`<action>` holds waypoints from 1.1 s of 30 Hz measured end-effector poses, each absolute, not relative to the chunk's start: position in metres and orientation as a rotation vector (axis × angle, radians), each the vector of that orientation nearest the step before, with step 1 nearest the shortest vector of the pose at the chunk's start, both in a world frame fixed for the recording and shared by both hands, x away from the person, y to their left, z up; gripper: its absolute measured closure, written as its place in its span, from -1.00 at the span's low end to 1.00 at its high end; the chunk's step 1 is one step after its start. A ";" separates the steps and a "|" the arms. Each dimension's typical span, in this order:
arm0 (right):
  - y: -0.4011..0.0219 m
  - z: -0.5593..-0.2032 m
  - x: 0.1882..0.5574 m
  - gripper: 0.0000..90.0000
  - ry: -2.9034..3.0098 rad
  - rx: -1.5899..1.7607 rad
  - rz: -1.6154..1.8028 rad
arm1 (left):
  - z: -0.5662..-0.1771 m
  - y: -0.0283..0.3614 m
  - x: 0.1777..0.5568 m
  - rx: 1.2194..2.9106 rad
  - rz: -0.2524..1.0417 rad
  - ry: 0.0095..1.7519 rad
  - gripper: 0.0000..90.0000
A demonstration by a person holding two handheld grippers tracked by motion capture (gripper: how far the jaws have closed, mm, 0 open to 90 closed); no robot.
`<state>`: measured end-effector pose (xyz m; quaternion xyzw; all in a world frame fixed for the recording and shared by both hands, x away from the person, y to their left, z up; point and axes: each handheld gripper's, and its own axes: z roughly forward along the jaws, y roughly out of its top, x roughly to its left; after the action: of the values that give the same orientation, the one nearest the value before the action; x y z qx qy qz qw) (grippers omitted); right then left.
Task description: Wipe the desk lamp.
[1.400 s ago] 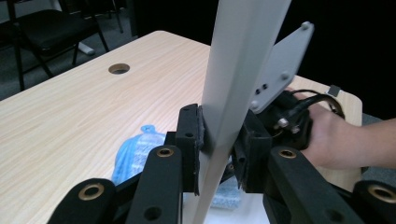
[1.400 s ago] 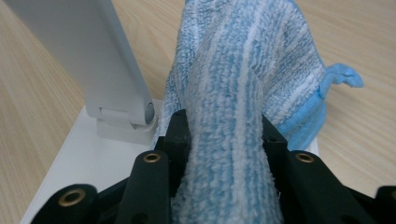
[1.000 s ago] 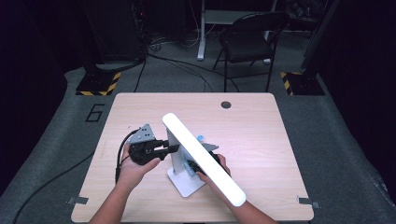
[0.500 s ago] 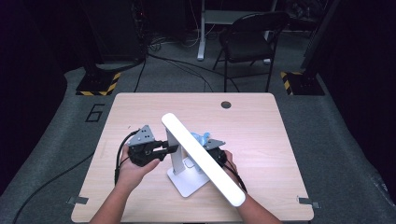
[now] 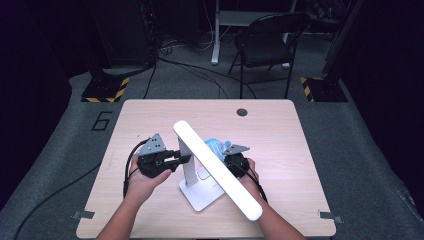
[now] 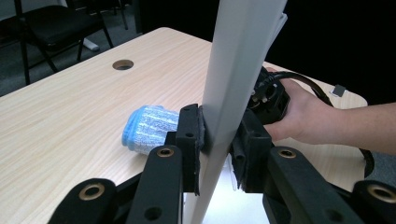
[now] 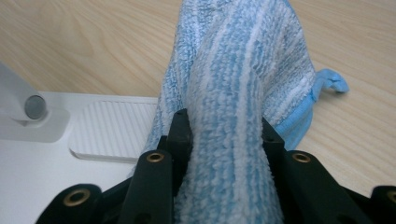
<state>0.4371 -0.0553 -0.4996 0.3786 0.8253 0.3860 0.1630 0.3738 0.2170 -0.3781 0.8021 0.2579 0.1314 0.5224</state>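
Note:
A white desk lamp stands at the table's front middle, with a long light bar (image 5: 215,167) slanting over its flat base (image 5: 200,197). My left gripper (image 5: 182,159) is shut on the lamp's upright post (image 6: 233,70), one pad on each side (image 6: 219,135). My right gripper (image 5: 222,156) is shut on a blue-and-white striped cloth (image 5: 215,146), partly hidden under the bar. Up close, the cloth (image 7: 243,70) bulges out between the jaws (image 7: 224,130) and hangs over the edge of the lamp base (image 7: 56,154). The cloth (image 6: 149,128) rests on the table beyond the post.
A ribbed pad (image 7: 112,135) is set into the lamp base beside the post's foot (image 7: 18,102). The wooden table (image 5: 280,130) has a round cable hole (image 5: 242,112) at the back. A black folding chair (image 5: 265,45) stands behind it. Cables trail from both grippers.
My right gripper has shifted a little to the right with the cloth, behind the light bar. The left gripper stays clamped on the post in the same place.

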 end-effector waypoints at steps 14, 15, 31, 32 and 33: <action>-0.023 -0.494 0.415 0.46 2.452 0.946 1.196 | -0.378 0.217 0.374 1.920 0.311 0.625 0.65; -0.019 -0.494 0.413 0.46 2.473 0.925 1.199 | -0.379 0.217 0.374 1.918 0.311 0.626 0.65; -0.012 -0.501 0.407 0.48 2.453 0.820 1.100 | -0.378 0.218 0.373 1.930 0.318 0.626 0.65; -0.016 -0.501 0.410 0.48 2.447 0.825 1.099 | -0.378 0.218 0.372 1.928 0.318 0.627 0.65; -0.020 -0.501 0.413 0.48 2.428 0.827 1.101 | -0.378 0.218 0.372 1.927 0.317 0.629 0.65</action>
<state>0.4132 -0.0197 -0.5014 0.2918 0.8565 0.3885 0.1740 0.3724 0.2179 -0.3783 0.8031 0.2622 0.1321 0.5185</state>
